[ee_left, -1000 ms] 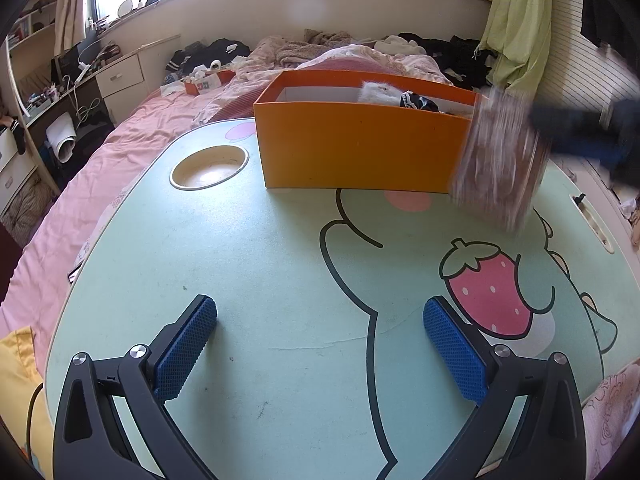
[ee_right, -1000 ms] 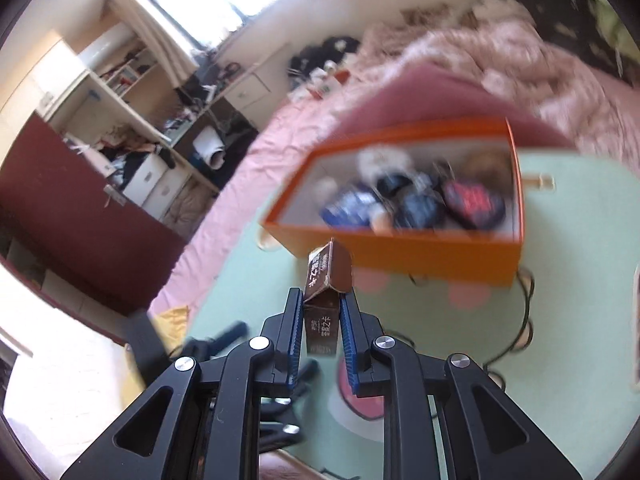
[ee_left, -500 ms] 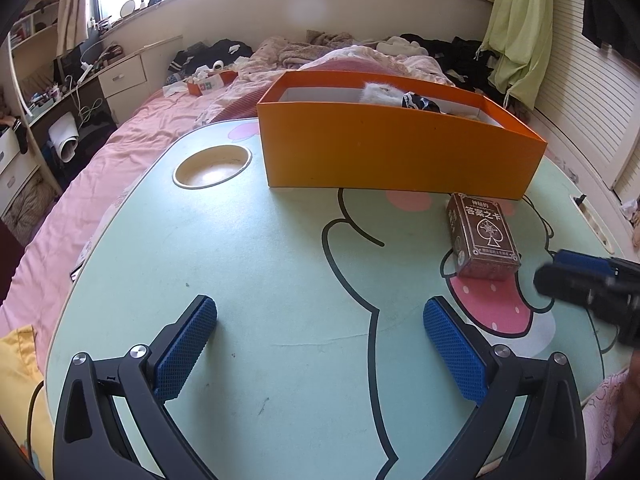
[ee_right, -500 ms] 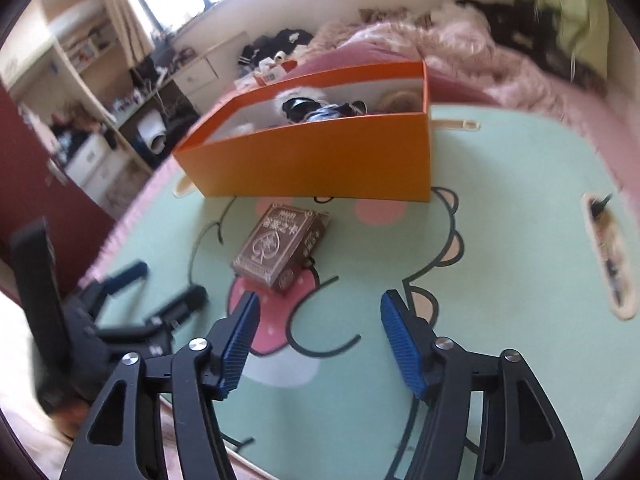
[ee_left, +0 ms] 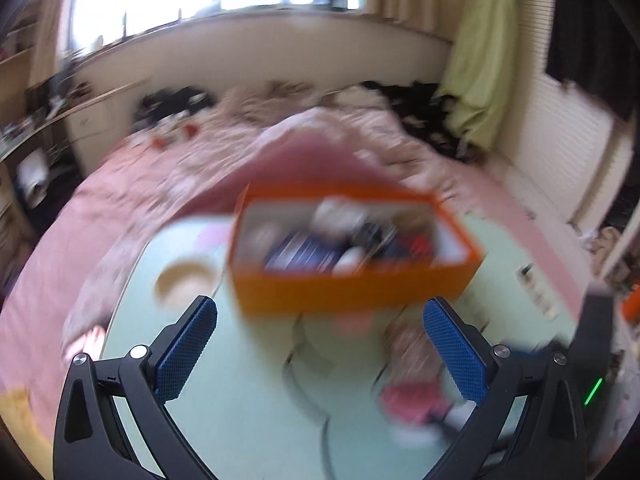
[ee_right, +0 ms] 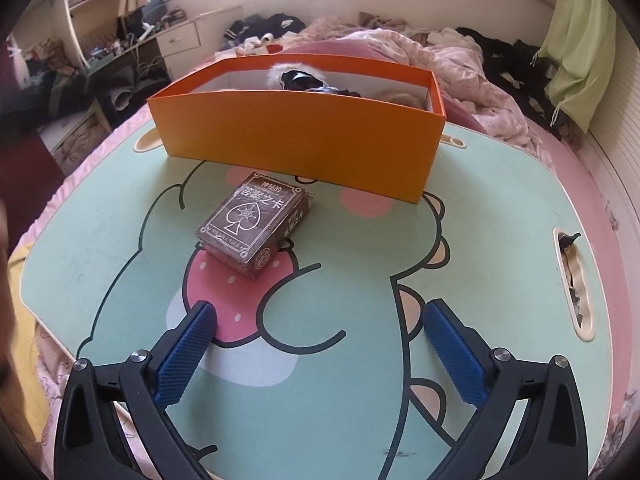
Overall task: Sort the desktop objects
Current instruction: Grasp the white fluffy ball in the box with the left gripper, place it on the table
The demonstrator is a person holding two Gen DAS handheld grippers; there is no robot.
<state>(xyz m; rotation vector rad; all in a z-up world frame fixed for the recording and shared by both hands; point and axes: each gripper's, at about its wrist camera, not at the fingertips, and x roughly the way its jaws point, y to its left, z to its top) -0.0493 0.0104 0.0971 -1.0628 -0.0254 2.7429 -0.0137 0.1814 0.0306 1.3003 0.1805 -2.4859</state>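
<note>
Beside orange box (ee_right: 304, 136), card pack (ee_right: 254, 224) lying flat, right tongs (ee_right: 320, 344) opening, left tongs (ee_left: 320, 340) spread, both empty.

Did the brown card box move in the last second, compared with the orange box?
Yes. The card box was up in the right tongs; now it lies flat on the table in front of the orange box, and the opening tongs are empty.

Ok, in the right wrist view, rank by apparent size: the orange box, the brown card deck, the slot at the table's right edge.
1. orange box, by far the largest.
2. brown card deck.
3. slot: long but narrow, and fisheye stretching at the edge makes this placing less sure.
</note>
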